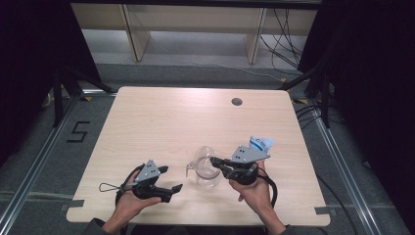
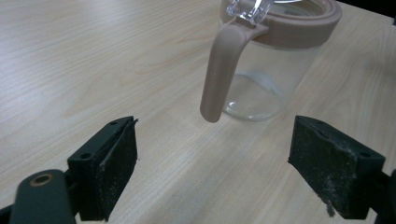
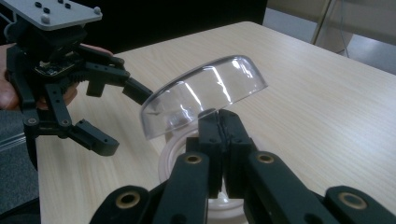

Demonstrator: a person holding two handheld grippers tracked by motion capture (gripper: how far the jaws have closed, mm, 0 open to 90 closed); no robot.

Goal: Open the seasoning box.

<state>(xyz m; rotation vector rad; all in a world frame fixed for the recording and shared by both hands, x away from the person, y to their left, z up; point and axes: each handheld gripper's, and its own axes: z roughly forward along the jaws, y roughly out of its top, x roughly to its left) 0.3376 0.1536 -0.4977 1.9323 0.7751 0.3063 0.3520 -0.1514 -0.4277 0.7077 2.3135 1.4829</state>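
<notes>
A pale wood-grain worktop (image 1: 161, 122) with rounded corners and a round cable hole (image 1: 237, 102) near its far edge is seen on a grey floor, with dark curtains at both sides and light wooden furniture legs beyond. A black "5" (image 1: 78, 131) is marked on the floor at the left, and cables are trailed at the right. A clear jug (image 1: 206, 170) with a beige rim and handle (image 2: 215, 74) is stood near the front middle of the worktop. Its transparent hinged lid (image 3: 205, 95) is raised and is pinched at the edge by the right claw (image 3: 218, 122), which is closed tight on it. The left claw (image 2: 212, 163) is held wide apart, just short of the handle, with nothing between its jaws. A blue-and-white packet (image 1: 261, 143) is seen behind the right claw.
</notes>
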